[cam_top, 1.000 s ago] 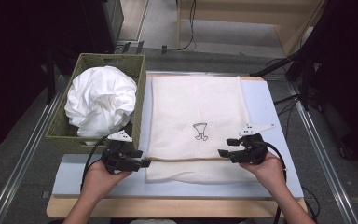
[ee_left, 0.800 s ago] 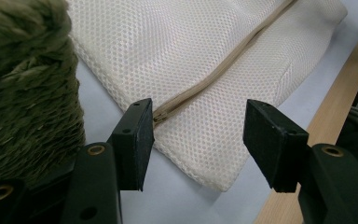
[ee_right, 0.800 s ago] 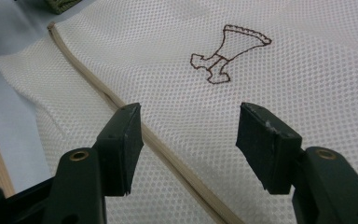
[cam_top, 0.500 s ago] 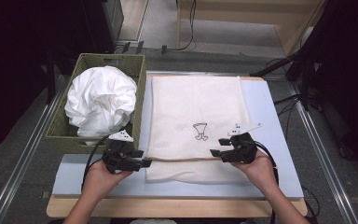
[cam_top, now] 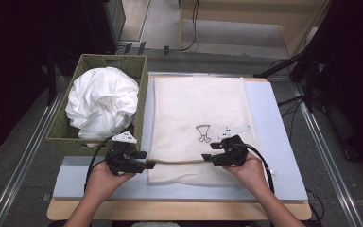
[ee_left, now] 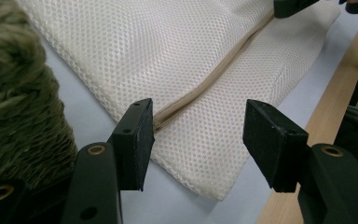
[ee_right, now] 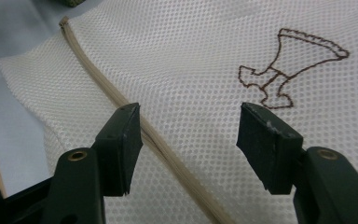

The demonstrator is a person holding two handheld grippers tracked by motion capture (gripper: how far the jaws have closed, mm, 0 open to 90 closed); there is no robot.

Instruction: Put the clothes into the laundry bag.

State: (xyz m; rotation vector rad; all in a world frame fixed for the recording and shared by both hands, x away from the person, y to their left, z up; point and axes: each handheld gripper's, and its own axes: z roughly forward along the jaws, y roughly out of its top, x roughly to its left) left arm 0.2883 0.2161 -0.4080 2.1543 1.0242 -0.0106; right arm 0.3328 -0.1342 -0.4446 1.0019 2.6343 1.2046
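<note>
My left claw stands apart at the mesh bag's zipper end; right claw apart over the zipper; bag flat on desk, unopened; laundry waits in basket.

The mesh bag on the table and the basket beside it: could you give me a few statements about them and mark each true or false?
1. The mesh bag lies flat on the table's blue mat. True.
2. The woven basket is empty. False: it holds a bundle of white cloth.
3. Both hand-held grippers, left and right, have open jaws. True.
4. The bag is plain. False: a small brown embroidered figure marks it.
5. A tan zipper strip runs across the bag. True.
</note>
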